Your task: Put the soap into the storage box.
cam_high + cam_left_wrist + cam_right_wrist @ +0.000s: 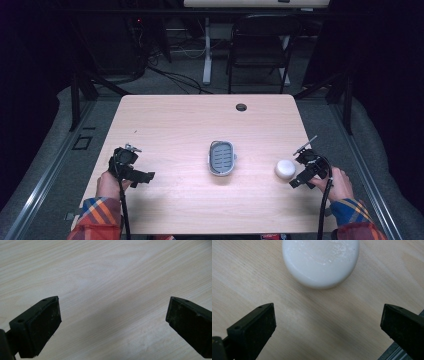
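A round white soap bar (pixel 285 168) lies on the wooden table (pixel 190 125) at the right; in the right gripper view the soap bar (pixel 320 261) sits just ahead of the jaws. My right gripper (pixel 301 169) stands open right beside it, nothing between its fingers; in its own view the right gripper (pixel 328 322) shows wide-apart pads. A grey oval soap dish (pixel 221 158) rests at the table's middle. My left gripper (pixel 142 161) is open near the left edge; in its own view the left gripper (pixel 113 320) hovers over bare wood.
A round cable hole (pixel 241 107) sits near the table's far edge. Beyond the table stand a black folding chair (pixel 260 45) and a white desk leg (pixel 206 50). The table's right edge (pixel 394 353) runs close to my right gripper.
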### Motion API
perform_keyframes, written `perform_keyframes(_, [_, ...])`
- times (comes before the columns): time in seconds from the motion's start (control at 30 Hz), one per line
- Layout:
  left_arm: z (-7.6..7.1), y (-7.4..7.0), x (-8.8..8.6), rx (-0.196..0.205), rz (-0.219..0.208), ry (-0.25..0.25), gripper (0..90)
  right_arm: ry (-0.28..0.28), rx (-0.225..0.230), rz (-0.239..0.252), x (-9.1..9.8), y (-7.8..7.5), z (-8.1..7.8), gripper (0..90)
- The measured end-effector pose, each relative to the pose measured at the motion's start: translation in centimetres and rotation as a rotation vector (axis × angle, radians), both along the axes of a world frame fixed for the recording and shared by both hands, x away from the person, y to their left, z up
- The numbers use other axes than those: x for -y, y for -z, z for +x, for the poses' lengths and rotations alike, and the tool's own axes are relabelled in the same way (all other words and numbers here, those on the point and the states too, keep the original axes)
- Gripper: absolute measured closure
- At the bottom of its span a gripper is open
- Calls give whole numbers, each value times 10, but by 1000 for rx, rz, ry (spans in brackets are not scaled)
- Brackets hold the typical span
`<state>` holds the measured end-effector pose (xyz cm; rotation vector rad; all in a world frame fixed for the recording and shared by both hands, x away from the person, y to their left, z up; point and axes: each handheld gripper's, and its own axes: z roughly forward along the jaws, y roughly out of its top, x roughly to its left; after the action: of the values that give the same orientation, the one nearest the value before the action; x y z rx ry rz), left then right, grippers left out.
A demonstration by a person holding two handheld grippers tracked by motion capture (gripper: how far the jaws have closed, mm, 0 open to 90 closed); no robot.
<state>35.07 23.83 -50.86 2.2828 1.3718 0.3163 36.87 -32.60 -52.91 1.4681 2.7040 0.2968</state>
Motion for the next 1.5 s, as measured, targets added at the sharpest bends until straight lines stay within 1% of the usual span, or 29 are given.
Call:
perform_keyframes(0.07, [0, 0, 0, -2, -2, -3, 0, -33, -29, -39, 0, -3, 2, 0])
perform_keyframes(0.13, [0, 0, 0, -4, -4, -4, 0, 17, 8, 15, -2, 3, -1, 0])
perform_keyframes(0.17, [1, 0, 0, -4, -5, 1, 0, -4, -7, -27, -2, 0, 0, 0])
perform_keyframes(0.2, [1, 0, 1, -9, -5, 0, 0, -16, -15, -26, -1, -1, 0, 0])
perform_keyframes(0.27, [2, 1, 2, -7, -8, 3, 0, -11, -6, -25, -1, 0, 0, 0])
perform_keyframes(0.3, [2, 1, 2, -9, -9, 4, 0, -19, -11, -32, -1, -1, 0, 0])
perform_keyframes(0.33, [2, 1, 1, -14, -10, 1, 0, -40, -29, -54, 0, -3, 2, 0])
perform_keyframes(0.37, [2, 1, 1, -14, -10, 1, 0, -16, -13, -32, -1, -1, 1, 0])
perform_keyframes(0.4, [1, 2, 0, -15, -12, -1, 0, -37, -31, -51, -1, -2, 2, 2])
perform_keyframes(0.43, [1, 1, -1, -16, -11, -3, 0, -26, -26, -40, -2, 0, 2, 2])
perform_keyframes(0.47, [0, 2, -1, -15, -11, -1, 0, -2, -9, -8, -4, 3, 1, 1])
perform_keyframes(0.5, [0, 2, -1, -15, -11, -1, 0, -63, -56, -75, -3, -4, 6, 0])
perform_keyframes(0.63, [-3, 1, -4, -13, -17, -10, 0, -65, -44, -53, -8, -7, 4, 0])
perform_keyframes(0.67, [-3, 0, -4, -7, -17, -9, 0, -74, -37, -63, -9, -8, 4, 0])
perform_keyframes(0.73, [-3, 0, -3, -10, -18, -4, 0, -89, -46, -75, -10, -10, 4, 0])
perform_keyframes(0.77, [-3, 0, -3, -10, -18, -4, 0, -60, -20, -44, -11, -7, 2, 0])
perform_keyframes(0.83, [-2, 1, -1, -13, -15, 1, 0, -99, -44, -80, -10, -11, 5, 0])
perform_keyframes(0.87, [-1, 1, -1, -17, -16, 3, 0, -104, -44, -82, -9, -11, 5, 0])
perform_keyframes(1.0, [0, 2, 0, -20, -13, 9, 0, -94, -32, -65, -9, -12, 7, 0])
perform_keyframes(1.03, [0, 2, 0, -16, -14, 13, 0, -80, -20, -52, -10, -12, 7, 0])
perform_keyframes(1.1, [0, 2, 0, -16, -15, 13, 0, -87, -28, -59, -10, -13, 8, 0])
perform_keyframes(1.13, [0, 2, 0, -20, -16, 13, 0, -67, -12, -44, -13, -12, 10, 0])
perform_keyframes(1.17, [0, 2, 0, -23, -16, 13, 0, -88, -25, -67, -13, -14, 12, 0])
perform_keyframes(1.2, [0, 2, 0, -23, -16, 13, 0, -73, -16, -56, -14, -14, 13, 0])
perform_keyframes(1.27, [0, 2, 0, -25, -17, 15, 0, -75, -16, -61, -14, -15, 14, 0])
perform_keyframes(1.3, [0, 2, 1, -24, -17, 13, 0, -67, -19, -52, -15, -15, 18, 0])
perform_keyframes(1.33, [0, 2, 1, -23, -19, 15, 0, -77, -30, -60, -15, -17, 21, 0])
perform_keyframes(1.47, [0, 2, 1, -23, -19, 16, 0, -62, -25, -44, -19, -18, 28, 0])
perform_keyframes(1.5, [0, 2, 1, -24, -20, 16, 0, -53, -12, -37, -22, -17, 30, 0])
